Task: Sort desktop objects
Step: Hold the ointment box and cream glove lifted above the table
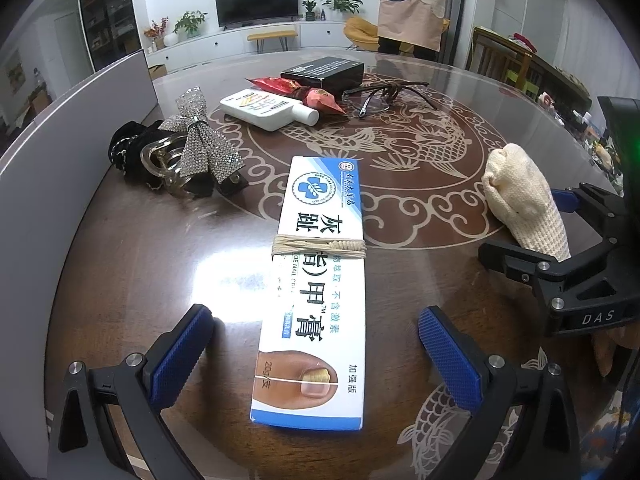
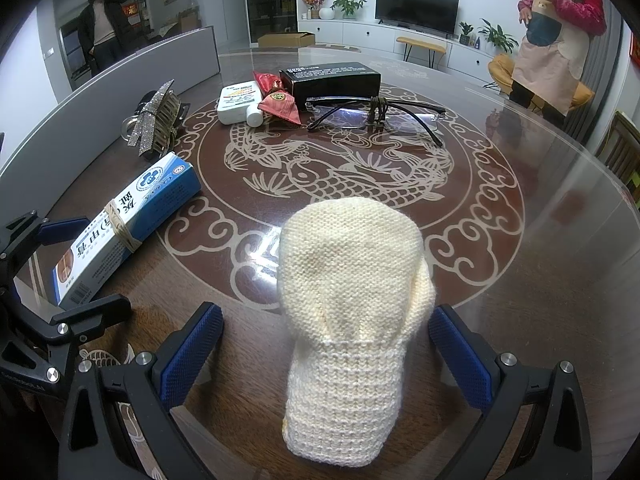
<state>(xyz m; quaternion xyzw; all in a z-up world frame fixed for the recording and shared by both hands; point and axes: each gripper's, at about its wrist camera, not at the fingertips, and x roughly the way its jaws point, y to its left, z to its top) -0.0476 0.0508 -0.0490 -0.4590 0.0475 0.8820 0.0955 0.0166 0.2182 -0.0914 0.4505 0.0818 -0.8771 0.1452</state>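
1. Judging by the layout, the sorting is at an approach step: both tools are lined up on their targets and nothing is gripped yet. The left gripper (image 1: 316,356) has its jaws spread wide on either side of the near end of the toenail cream box (image 1: 316,292), which lies flat on the glass-topped table (image 1: 160,248) with a rubber band (image 1: 320,247) round its middle; the blue pads stand clear of the carton's sides.
2. The right gripper (image 2: 326,352) is likewise spread, straddling the ribbed cuff of the cream knitted mitten (image 2: 348,292), pads apart from the wool.
3. Next, each tool likely needs to close squarely: the carton across its narrow width, the soft mitten with enough squeeze to compress it.
4. Farther back sit the sequined bow hair clip (image 1: 200,140), a white bottle (image 1: 268,110), red snack packets (image 1: 296,90), a black box (image 1: 324,70) and folded glasses (image 2: 376,116).
5. Hard to tell: where sorted items belong, since no tray or bin shows. The dark items behind the hair clip are unclear, and the mitten's far side is hidden.
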